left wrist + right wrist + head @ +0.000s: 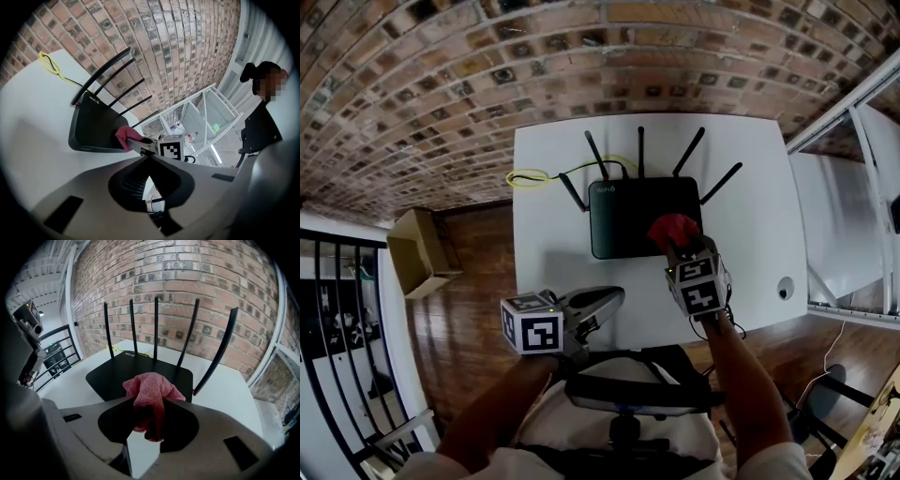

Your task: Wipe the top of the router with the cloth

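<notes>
A black router with several upright antennas lies in the middle of the white table. My right gripper is shut on a bunched pink-red cloth, which sits over the router's near right corner. In the right gripper view the cloth bulges out between the jaws just in front of the router. My left gripper hangs over the table's near edge, shut and holding nothing. The left gripper view shows the router side-on, with the cloth at its near end.
A yellow cable runs from the router's back to the table's left edge. A cardboard box stands on the wooden floor at the left, beside a black railing. A white metal frame borders the right side. A brick wall lies behind.
</notes>
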The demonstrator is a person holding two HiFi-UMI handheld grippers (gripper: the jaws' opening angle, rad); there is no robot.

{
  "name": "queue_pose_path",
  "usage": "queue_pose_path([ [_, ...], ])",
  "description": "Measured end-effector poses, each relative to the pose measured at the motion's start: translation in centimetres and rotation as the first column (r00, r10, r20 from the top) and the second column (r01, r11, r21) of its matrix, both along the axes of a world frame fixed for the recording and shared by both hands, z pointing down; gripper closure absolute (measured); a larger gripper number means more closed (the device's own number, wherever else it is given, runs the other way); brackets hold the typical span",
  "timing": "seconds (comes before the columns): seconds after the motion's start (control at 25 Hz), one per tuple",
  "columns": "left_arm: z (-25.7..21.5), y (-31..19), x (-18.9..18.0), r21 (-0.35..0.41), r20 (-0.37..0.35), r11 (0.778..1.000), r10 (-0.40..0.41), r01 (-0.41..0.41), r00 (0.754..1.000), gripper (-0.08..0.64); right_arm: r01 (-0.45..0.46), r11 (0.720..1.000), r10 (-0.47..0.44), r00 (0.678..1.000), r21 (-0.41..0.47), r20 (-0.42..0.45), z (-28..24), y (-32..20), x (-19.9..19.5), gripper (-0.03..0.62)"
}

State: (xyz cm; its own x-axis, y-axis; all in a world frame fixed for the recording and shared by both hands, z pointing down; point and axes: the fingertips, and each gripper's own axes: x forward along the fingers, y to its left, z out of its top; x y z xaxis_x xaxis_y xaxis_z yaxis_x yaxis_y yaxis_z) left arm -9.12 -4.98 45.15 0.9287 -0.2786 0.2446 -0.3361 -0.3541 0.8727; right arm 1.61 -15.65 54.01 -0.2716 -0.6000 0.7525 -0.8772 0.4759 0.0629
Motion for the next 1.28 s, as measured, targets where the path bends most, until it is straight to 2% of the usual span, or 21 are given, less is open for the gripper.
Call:
queue_pose_path([
  [0.44, 0.0, 0.6, 0.2, -0.001, 0.001, 1.0, 0.021, -0.021, 1.0, 0.551, -0.106, 0.994, 0.106, 0.993, 0.004, -0.043, 0.1, 0.6, 5.1, 0.468],
  [0.72, 0.1, 1.0, -0.3, 0.005, 0.003, 0.999, 0.035, -0.035, 0.999, 0.552, -0.226, 0.974, 0.228, 0.968, 0.035, -0.104, -0.7, 0.8, 8.8, 0.468],
  [0.92, 0.0, 0.8, -1.5, 0.017, 0.007, 1.0, 0.026, -0.026, 1.0, 0.552, -0.296, 0.953, 0.299, 0.953, 0.058, -0.042, -2.5, 0.9, 9.4, 0.468],
  [1.04, 0.1, 0.5, -2.6, 0.027, 0.016, 1.0, 0.007, -0.008, 1.0, 0.551, -0.311, 0.948, 0.309, 0.95, 0.067, 0.039, -3.6, 1.0, 7.8, 0.468],
  [1.12, 0.1, 0.4, -3.4, 0.032, 0.021, 0.999, -0.008, 0.007, 1.0, 0.551, -0.297, 0.953, 0.29, 0.951, 0.058, 0.109, -4.3, 1.1, 5.7, 0.468],
  [1.28, 0.3, 0.1, -5.0, 0.037, 0.027, 0.999, -0.035, 0.034, 0.999, 0.552, -0.207, 0.978, 0.191, 0.944, 0.031, 0.268, -5.6, 1.6, -1.0, 0.468],
])
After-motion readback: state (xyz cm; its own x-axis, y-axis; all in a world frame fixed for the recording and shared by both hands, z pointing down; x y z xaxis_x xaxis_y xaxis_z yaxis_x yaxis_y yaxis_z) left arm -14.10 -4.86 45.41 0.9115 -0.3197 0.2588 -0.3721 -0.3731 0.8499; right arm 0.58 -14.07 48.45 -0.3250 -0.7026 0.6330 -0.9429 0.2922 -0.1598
